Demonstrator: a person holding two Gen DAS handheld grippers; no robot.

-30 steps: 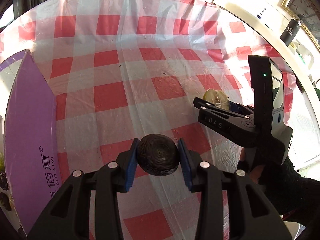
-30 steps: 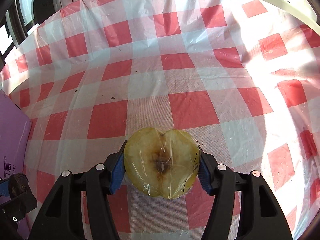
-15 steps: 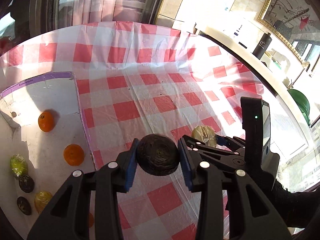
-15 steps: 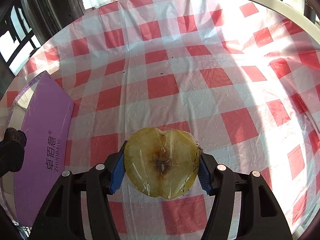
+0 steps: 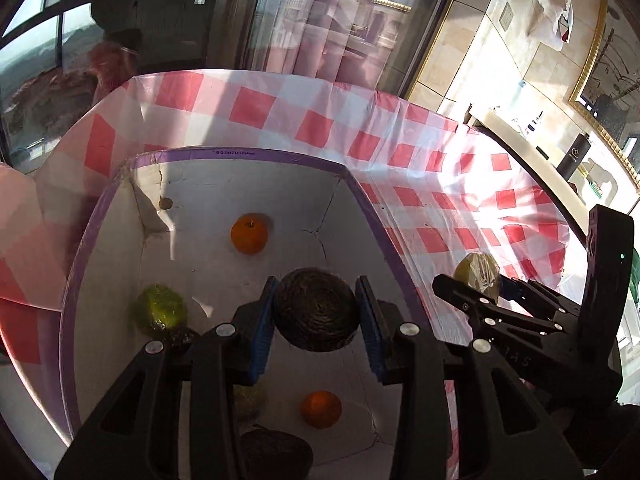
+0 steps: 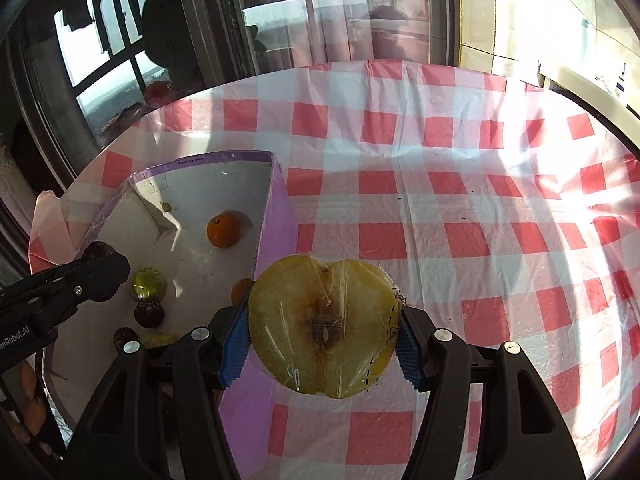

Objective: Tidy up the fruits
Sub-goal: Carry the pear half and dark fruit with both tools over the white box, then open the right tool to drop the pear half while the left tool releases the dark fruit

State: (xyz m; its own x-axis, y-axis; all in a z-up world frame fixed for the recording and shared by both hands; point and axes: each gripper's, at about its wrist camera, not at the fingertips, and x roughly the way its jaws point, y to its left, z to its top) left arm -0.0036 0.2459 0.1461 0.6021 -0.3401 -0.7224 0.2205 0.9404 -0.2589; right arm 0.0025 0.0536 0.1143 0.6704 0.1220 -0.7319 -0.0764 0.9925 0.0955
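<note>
A: What's changed?

B: A second ago only checked cloth lay ahead; now the left gripper (image 5: 316, 312), clamped on the dark round fruit (image 5: 315, 309), hangs over the purple-edged box (image 5: 240, 155) (oranges already inside), so release looks close.

A: The right gripper (image 6: 323, 330)?

B: Half open, pinching the wrapped apple half (image 6: 323, 326) above the box's wall, cut face to the camera, core line upright.

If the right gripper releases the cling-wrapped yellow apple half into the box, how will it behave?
The plastic-wrapped yellow apple half probably feels slippery, since shiny film covers it. The browned flesh suggests it bruises easily. Its flat cut face should stop rolling, unlike the round orange tangerine.
</note>
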